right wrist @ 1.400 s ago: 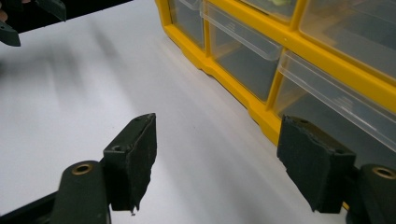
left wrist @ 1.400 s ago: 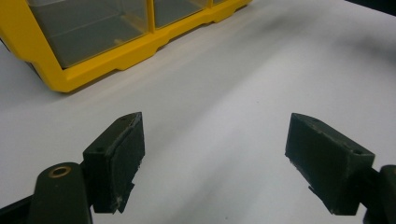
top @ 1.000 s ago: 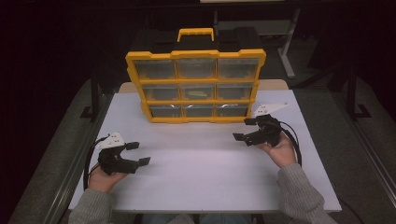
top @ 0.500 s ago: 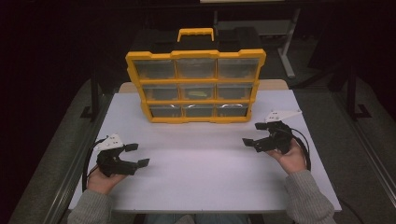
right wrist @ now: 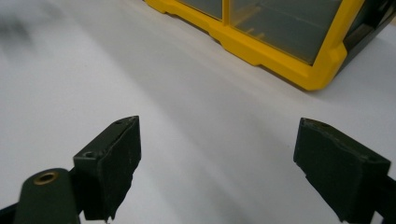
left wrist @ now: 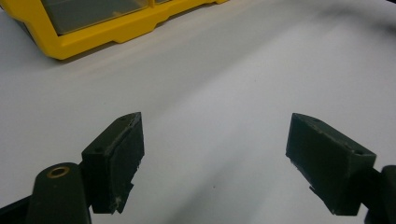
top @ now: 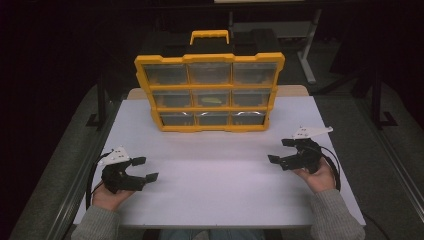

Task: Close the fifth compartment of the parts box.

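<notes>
Yellow plastic organizer [top: 209, 92] upright mid-table [top: 215, 190]: stiff, bulky, likely top-heavy; best hold, top handle [top: 209, 36]. Left tool [top: 141, 169], right tool [top: 280, 151] flank it, jaws apart, empty.

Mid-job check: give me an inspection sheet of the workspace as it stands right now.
Surface: white table, bare in front.
Job's things: yellow organizer case standing upright at the table's far side, drawers shut, a yellowish item in the middle one.
Clutter: nothing seen.
Grippers: left claw open, empty; right claw open, empty; both apart from the case.
Cables: a black cable loops by each wrist, off the work area.
Surroundings: dark floor, metal frame legs behind.
</notes>
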Available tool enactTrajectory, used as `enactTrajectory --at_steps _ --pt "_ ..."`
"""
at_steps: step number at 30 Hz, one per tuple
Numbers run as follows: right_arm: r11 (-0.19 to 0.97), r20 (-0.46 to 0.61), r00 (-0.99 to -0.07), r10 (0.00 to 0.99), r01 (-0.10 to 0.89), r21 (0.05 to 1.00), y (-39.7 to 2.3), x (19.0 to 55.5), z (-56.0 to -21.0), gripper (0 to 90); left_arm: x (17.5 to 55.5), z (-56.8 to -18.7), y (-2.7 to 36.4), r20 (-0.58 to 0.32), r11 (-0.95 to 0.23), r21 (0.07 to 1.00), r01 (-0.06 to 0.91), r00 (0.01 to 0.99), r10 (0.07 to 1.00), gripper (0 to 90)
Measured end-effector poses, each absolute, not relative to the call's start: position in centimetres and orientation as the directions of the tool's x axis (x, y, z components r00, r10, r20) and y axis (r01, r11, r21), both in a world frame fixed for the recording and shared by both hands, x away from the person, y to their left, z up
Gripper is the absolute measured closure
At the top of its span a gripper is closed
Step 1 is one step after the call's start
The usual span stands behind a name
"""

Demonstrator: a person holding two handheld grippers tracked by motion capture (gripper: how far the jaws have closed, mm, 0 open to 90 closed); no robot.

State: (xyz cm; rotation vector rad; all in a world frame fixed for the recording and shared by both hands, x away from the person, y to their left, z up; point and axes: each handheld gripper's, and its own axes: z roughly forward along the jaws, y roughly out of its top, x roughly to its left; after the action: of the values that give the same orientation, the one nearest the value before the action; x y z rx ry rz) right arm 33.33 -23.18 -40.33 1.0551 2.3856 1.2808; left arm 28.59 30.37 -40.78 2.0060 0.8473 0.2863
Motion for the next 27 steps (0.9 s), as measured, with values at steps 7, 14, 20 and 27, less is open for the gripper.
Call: enactTrajectory --at_steps 7,14,20,27 --pt "0.354 0.134 -0.706 0.696 0.498 0.792 -23.5 32.8 -41.1 13.9 28.5 -41.3 30.6 -0.131 -0.343 0.818 0.463 0.729 0.672 18.8" --pt "0.363 0.110 -0.709 0.696 0.480 0.799 -23.8 32.3 -41.4 14.0 28.6 -41.9 30.6 -0.132 -0.340 0.817 0.466 0.725 0.676 18.8" --pt "0.347 0.136 -0.702 0.699 0.499 0.794 -24.5 32.0 -41.9 13.8 28.6 -42.2 30.8 -0.134 -0.344 0.813 0.470 0.726 0.675 18.4" --pt "0.356 0.136 -0.696 0.705 0.513 0.782 -24.9 31.6 -42.4 13.8 28.7 -42.0 30.7 -0.136 -0.326 0.824 0.464 0.720 0.680 17.6"
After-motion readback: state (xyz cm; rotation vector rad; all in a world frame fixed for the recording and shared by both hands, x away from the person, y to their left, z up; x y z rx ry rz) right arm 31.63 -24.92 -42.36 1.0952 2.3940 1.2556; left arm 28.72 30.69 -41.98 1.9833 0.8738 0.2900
